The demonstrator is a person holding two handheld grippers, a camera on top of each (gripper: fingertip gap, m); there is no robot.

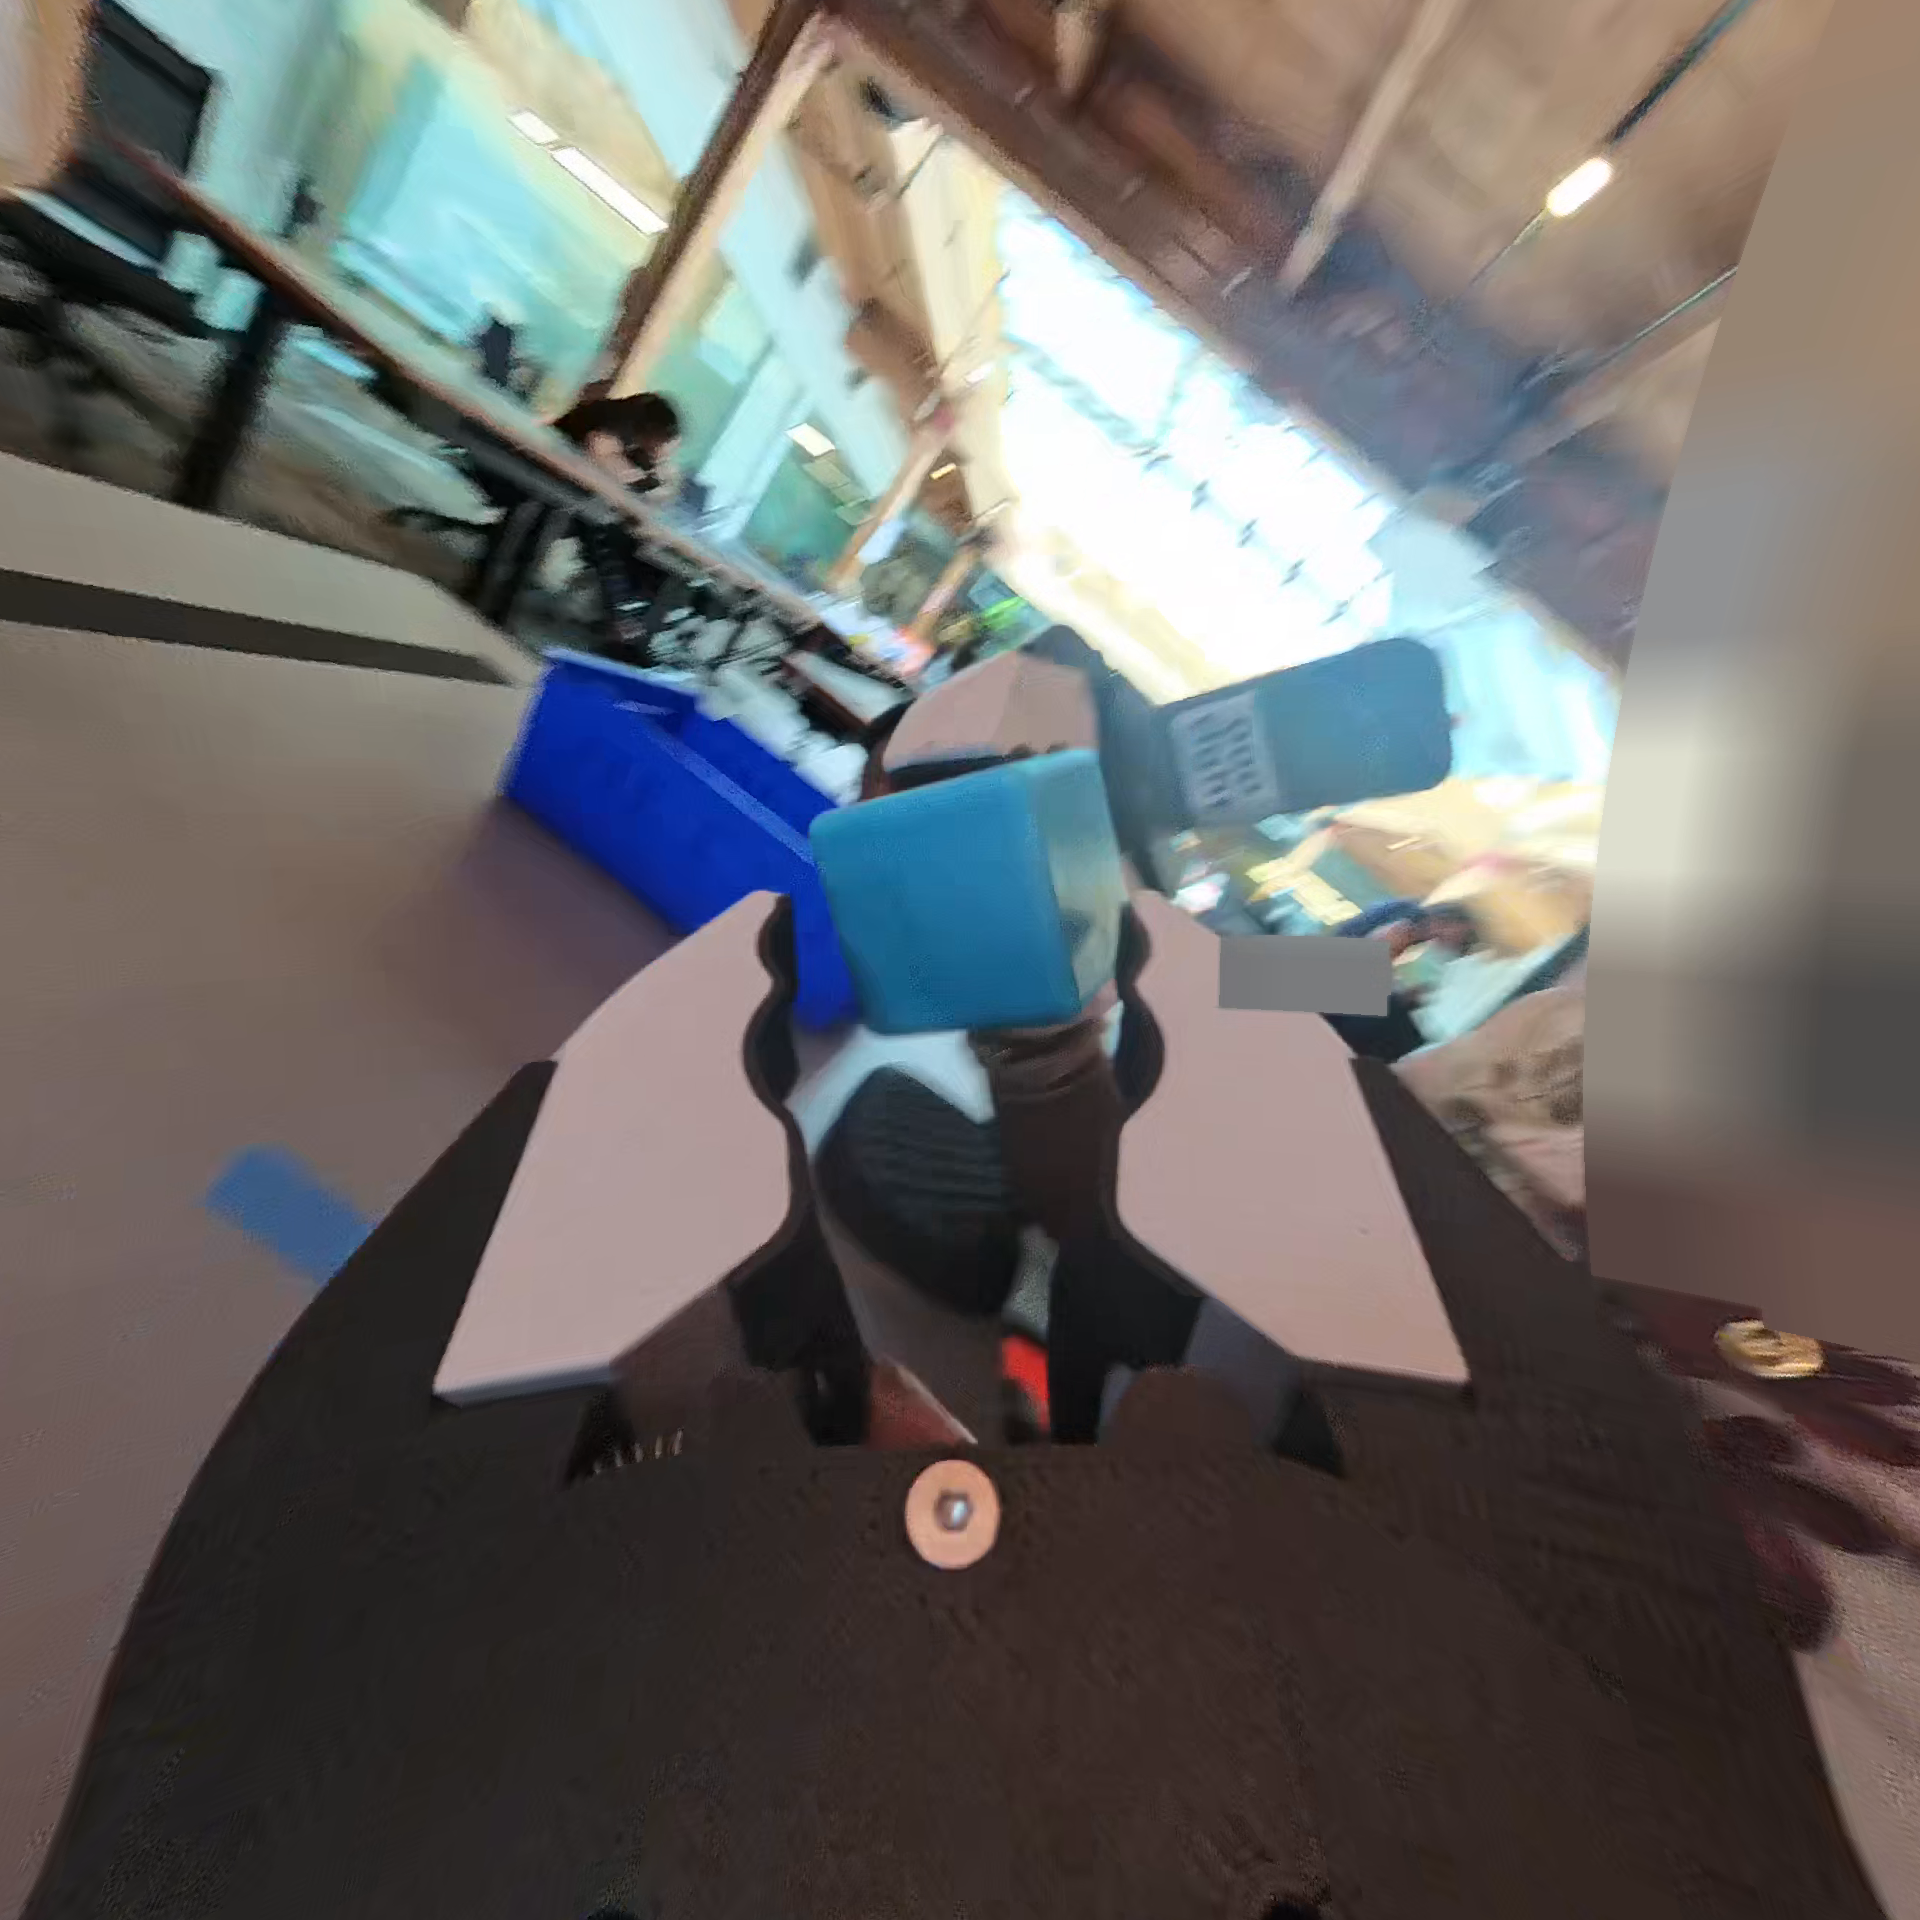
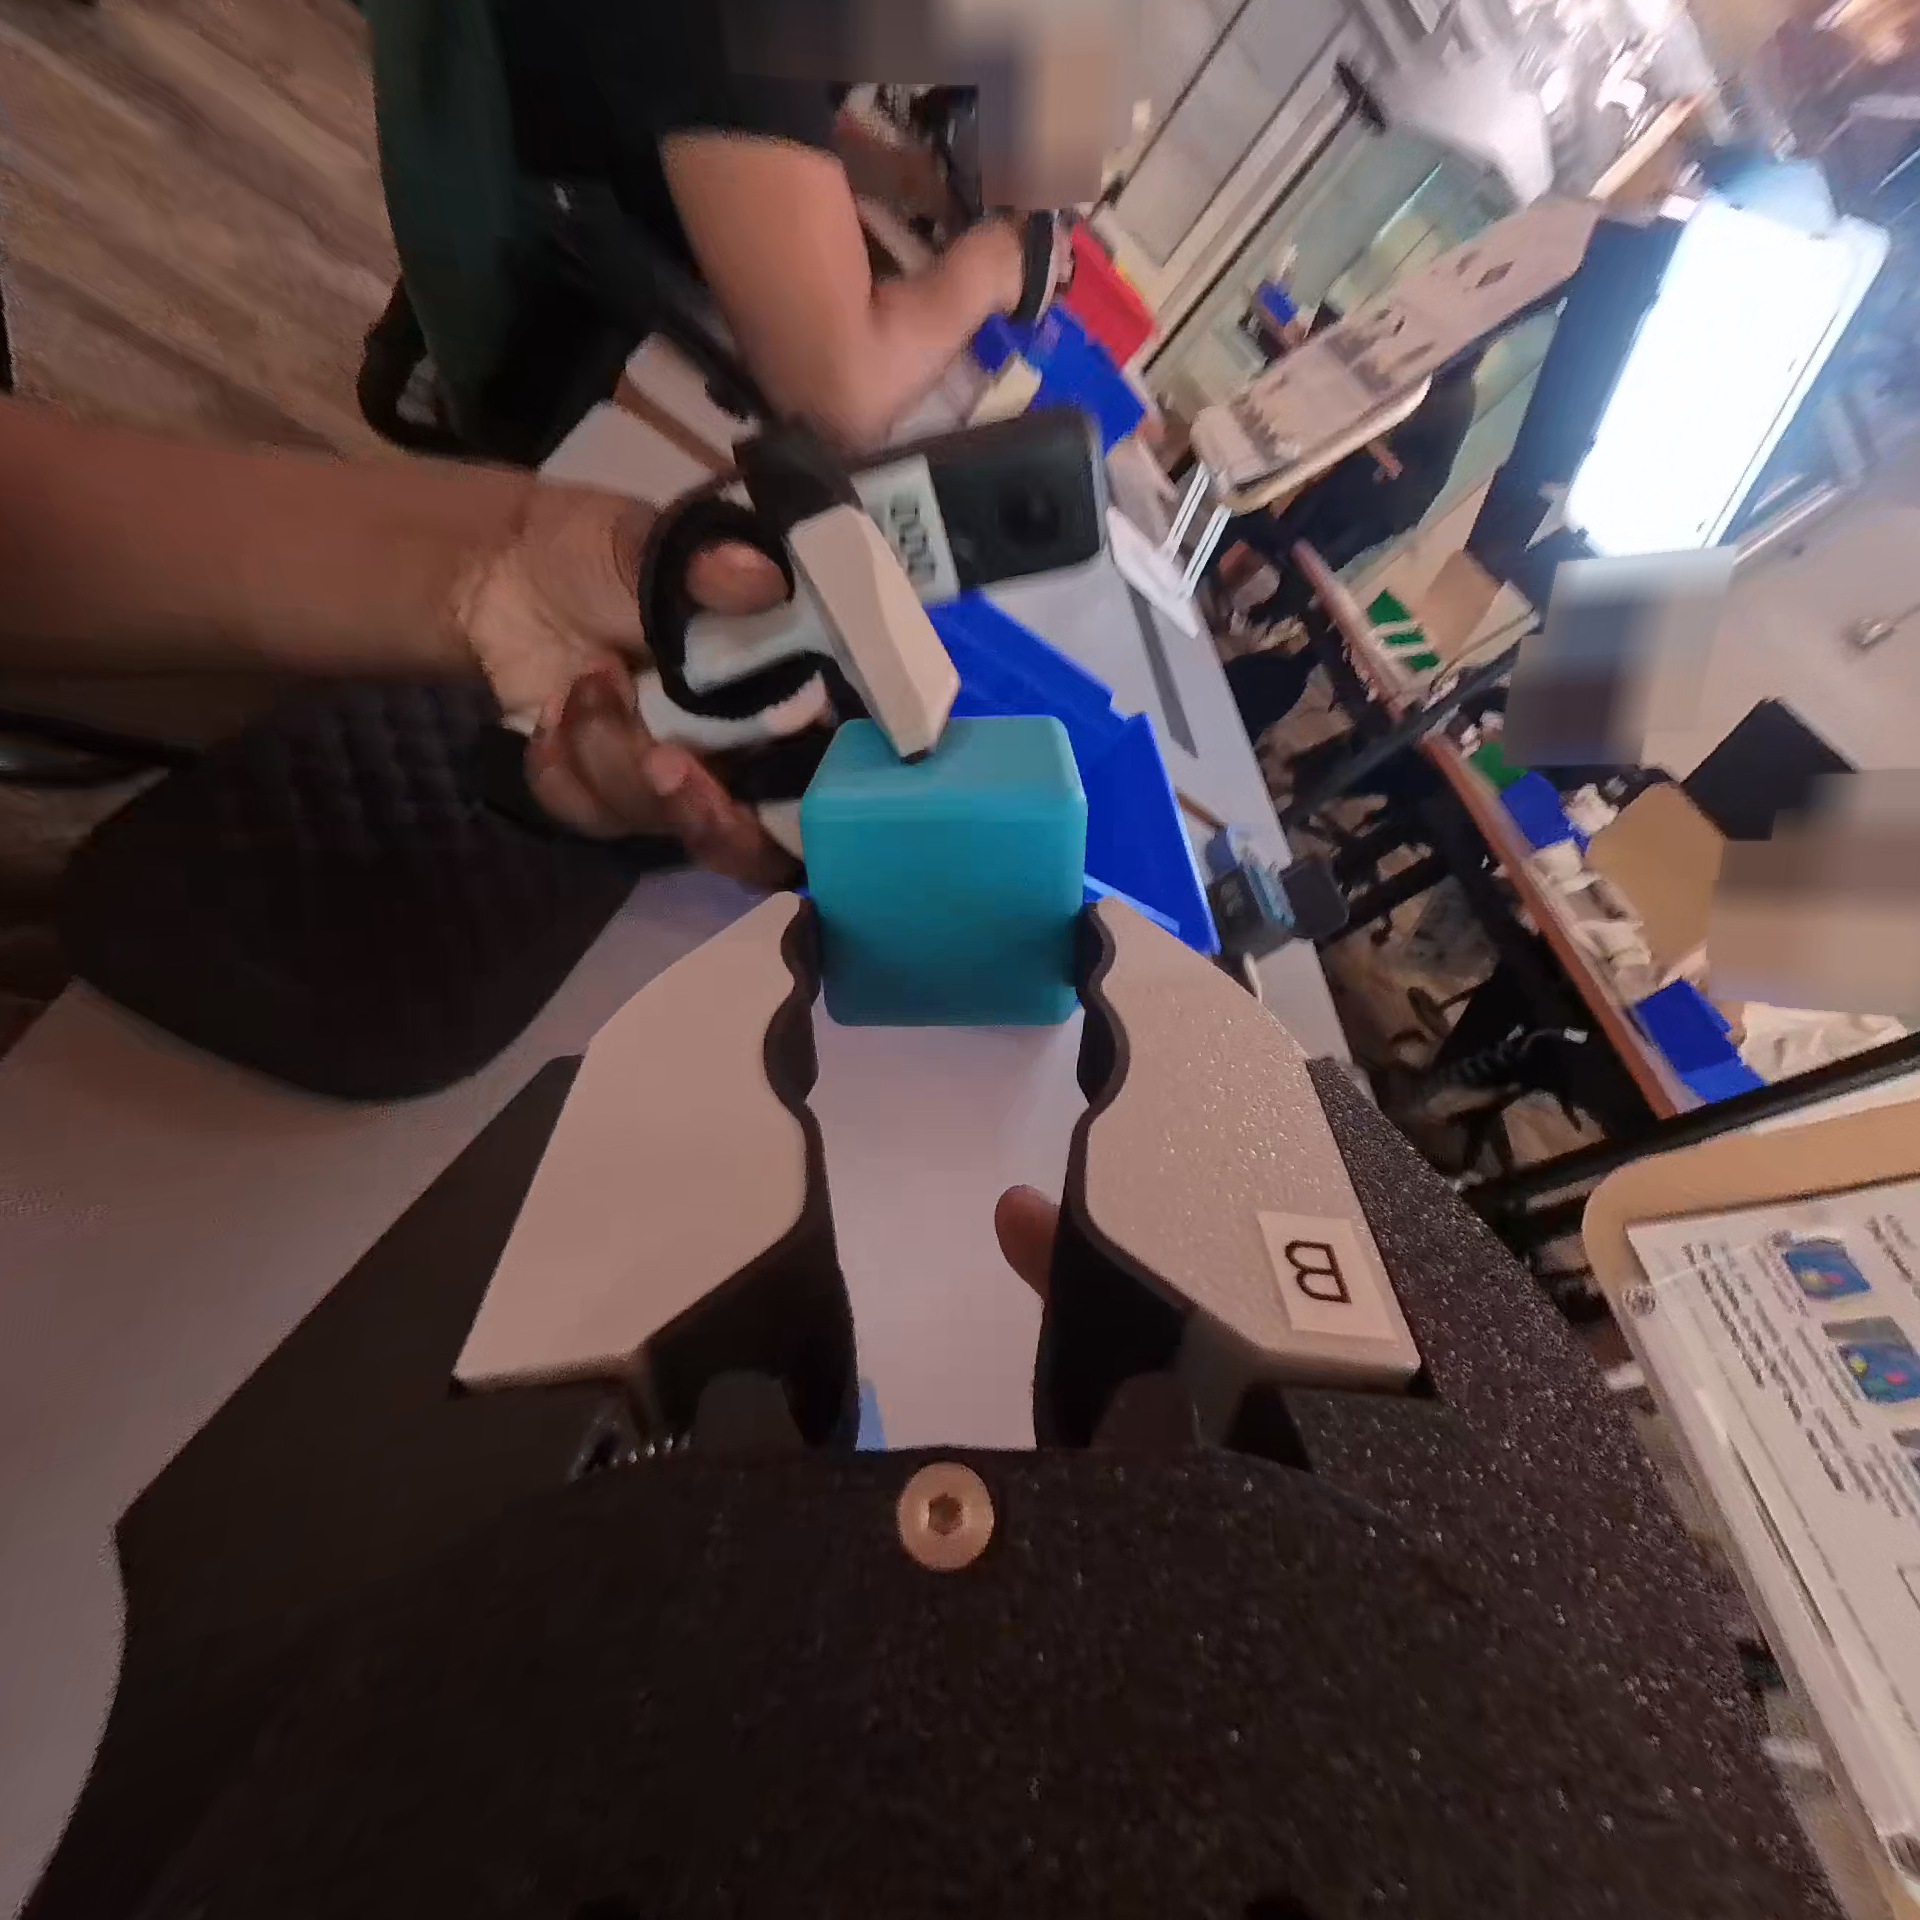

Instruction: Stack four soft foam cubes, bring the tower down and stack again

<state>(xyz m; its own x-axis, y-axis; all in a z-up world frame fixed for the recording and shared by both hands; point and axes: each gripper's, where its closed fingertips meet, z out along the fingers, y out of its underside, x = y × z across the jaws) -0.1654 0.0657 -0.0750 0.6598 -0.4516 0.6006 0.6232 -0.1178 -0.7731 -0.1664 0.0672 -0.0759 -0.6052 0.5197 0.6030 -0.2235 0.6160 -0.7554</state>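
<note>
A single teal foam cube (image 1: 935, 894) is held in the air above the pale table (image 1: 208, 935). My right gripper (image 2: 945, 925) is shut on it, with its fingertips pressed on two opposite sides of the cube (image 2: 940, 862). My left gripper (image 1: 951, 914) faces it from the other side. Its jaws straddle the cube slightly wider than it, and a sliver of gap shows on the left. In the right wrist view one of the left gripper's fingers (image 2: 883, 634) has its tip at the cube's upper face, and the other finger is hidden. No other cubes are in view.
A blue plastic bin (image 1: 665, 790) stands on the table behind the cube and also shows in the right wrist view (image 2: 1101, 748). A strip of blue tape (image 1: 281, 1205) lies on the table. A printed sheet (image 2: 1787, 1455) sits at the right. Another person's arm (image 2: 810, 270) reaches in beyond. Only a small space, under 4 cm, lies between the two pairs of fingers.
</note>
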